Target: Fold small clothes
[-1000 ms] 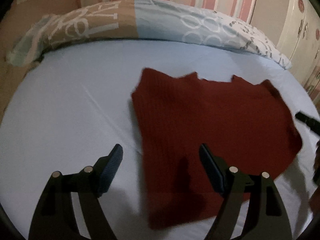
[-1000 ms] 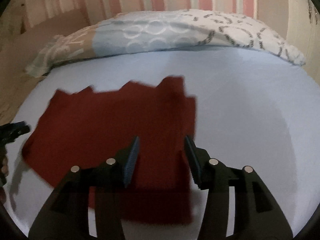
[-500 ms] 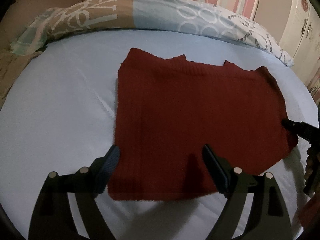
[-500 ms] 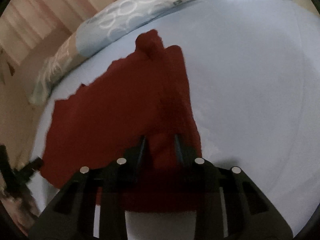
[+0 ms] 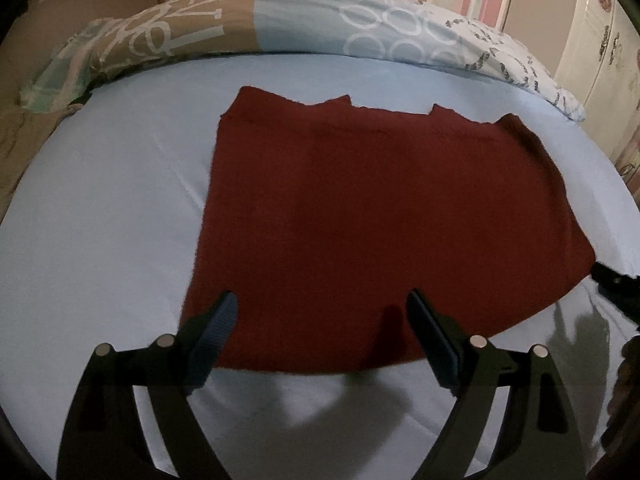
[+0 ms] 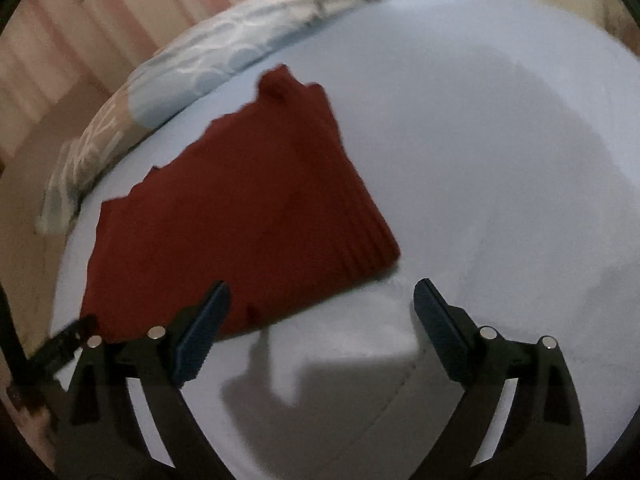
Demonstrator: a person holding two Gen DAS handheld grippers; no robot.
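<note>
Red garment [image 5: 360, 216] flat on bed sheet [image 5: 100, 240], both tools' jaws just opened wide, empty, over its near edge

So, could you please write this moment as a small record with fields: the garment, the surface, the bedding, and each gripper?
garment: dark red knit top, lying flat, near edge by both grippers
surface: light blue bed sheet
bedding: patterned duvet bunched along the far side
left gripper: open, above the garment's near edge, not gripping
right gripper: jaws have just been opening, nothing between them, past the garment's near corner
</note>
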